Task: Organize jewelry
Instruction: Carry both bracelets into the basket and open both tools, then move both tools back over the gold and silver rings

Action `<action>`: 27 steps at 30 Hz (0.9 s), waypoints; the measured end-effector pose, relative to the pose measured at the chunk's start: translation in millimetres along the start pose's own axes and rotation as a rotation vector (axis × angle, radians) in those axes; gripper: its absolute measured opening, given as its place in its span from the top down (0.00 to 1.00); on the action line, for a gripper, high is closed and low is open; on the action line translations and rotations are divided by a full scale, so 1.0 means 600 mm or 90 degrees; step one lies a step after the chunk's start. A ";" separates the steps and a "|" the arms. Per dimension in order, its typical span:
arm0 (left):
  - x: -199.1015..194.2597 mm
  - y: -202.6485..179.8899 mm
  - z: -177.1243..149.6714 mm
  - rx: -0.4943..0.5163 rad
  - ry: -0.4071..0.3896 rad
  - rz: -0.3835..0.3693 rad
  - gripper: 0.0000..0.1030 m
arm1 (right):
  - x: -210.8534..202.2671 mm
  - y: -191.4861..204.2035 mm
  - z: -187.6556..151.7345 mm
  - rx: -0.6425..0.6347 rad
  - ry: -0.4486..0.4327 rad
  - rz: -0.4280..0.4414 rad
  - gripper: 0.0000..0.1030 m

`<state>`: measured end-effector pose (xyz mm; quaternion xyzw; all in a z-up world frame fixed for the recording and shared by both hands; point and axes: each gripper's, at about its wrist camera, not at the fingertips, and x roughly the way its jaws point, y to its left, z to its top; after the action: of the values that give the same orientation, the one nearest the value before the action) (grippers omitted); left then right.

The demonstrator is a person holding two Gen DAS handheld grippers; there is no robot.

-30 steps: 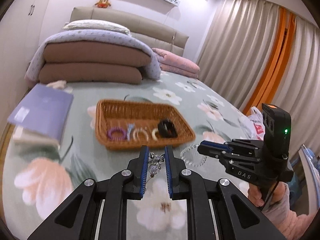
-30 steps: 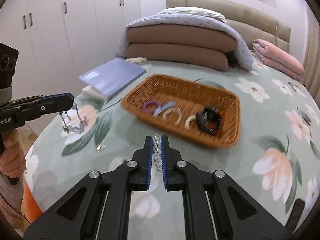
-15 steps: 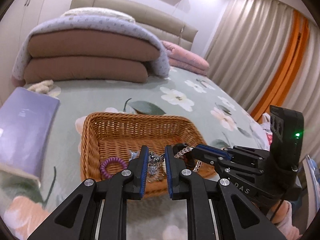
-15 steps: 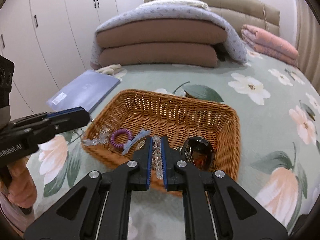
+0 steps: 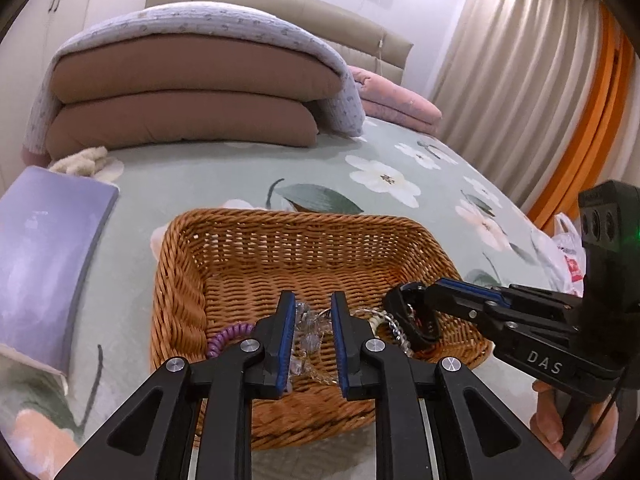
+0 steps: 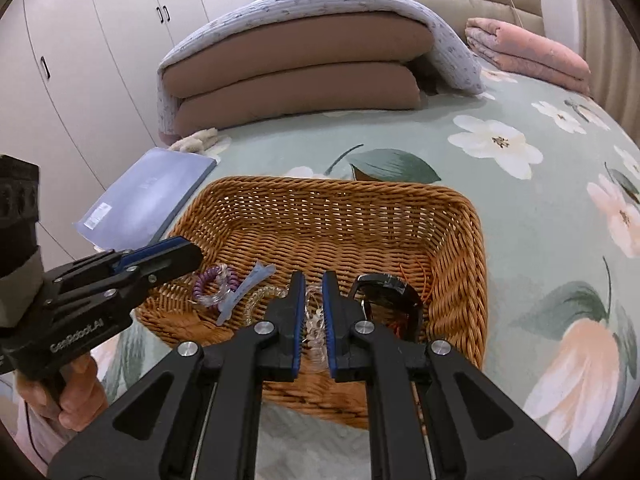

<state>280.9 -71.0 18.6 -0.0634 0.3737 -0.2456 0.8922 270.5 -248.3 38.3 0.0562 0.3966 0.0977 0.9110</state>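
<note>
A brown wicker basket (image 5: 280, 240) (image 6: 332, 208) sits on the floral bedspread. Both grippers hover over its near edge. My left gripper (image 5: 313, 316) has its jaws slightly parted, with a clear crystal piece (image 5: 306, 336) lying between and below them in the basket. My right gripper (image 6: 313, 300) is also slightly parted, with a clear bead bracelet (image 6: 316, 328) between its jaws. The basket also holds a purple coil hair tie (image 6: 212, 278), a light blue clip (image 6: 248, 288), a pearl bracelet (image 6: 260, 296) and a black watch (image 6: 390, 296).
A purple book (image 5: 44, 256) (image 6: 152, 196) lies left of the basket. Folded brown quilts under a lilac blanket (image 5: 188, 92) and pink bedding (image 5: 392, 96) sit behind. Curtains (image 5: 520, 60) hang at the right, wardrobes (image 6: 80, 52) stand at the left.
Both grippers moved forward and down over the basket. Their jaws opened a little, and the crystal piece and bead bracelet now rest low in the basket.
</note>
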 end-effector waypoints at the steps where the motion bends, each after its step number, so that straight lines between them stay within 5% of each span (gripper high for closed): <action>1: -0.004 0.000 0.000 -0.001 -0.001 -0.004 0.69 | -0.005 -0.001 -0.003 0.003 -0.006 0.009 0.92; 3: -0.012 -0.002 -0.001 0.001 -0.008 0.000 0.47 | -0.019 -0.003 -0.009 0.007 -0.018 0.018 0.92; 12: -0.092 -0.028 -0.026 0.026 -0.037 -0.018 0.45 | -0.094 0.015 -0.065 0.016 -0.073 0.071 0.88; 15: -0.136 -0.043 -0.051 0.043 -0.057 -0.027 0.45 | -0.133 0.026 -0.093 0.017 -0.109 0.078 0.72; 17: -0.162 -0.051 -0.068 0.047 -0.069 -0.035 0.45 | -0.160 0.037 -0.114 0.009 -0.127 0.051 0.52; 19: -0.194 -0.056 -0.092 0.048 -0.081 -0.043 0.45 | -0.187 0.045 -0.136 0.009 -0.151 0.023 0.14; 20: -0.208 -0.056 -0.104 0.046 -0.086 -0.044 0.45 | -0.201 0.049 -0.148 0.011 -0.169 0.011 0.08; 23: -0.245 -0.052 -0.143 0.037 -0.094 -0.041 0.45 | -0.239 0.061 -0.180 0.017 -0.202 -0.044 0.03; 27: -0.292 -0.025 -0.198 0.007 -0.101 -0.012 0.44 | -0.264 0.068 -0.218 0.026 -0.171 -0.084 0.03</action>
<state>87.0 9.2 50.0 -0.0810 0.2997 -0.2503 0.9170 63.4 -240.3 69.6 0.0612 0.2757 0.0212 0.9591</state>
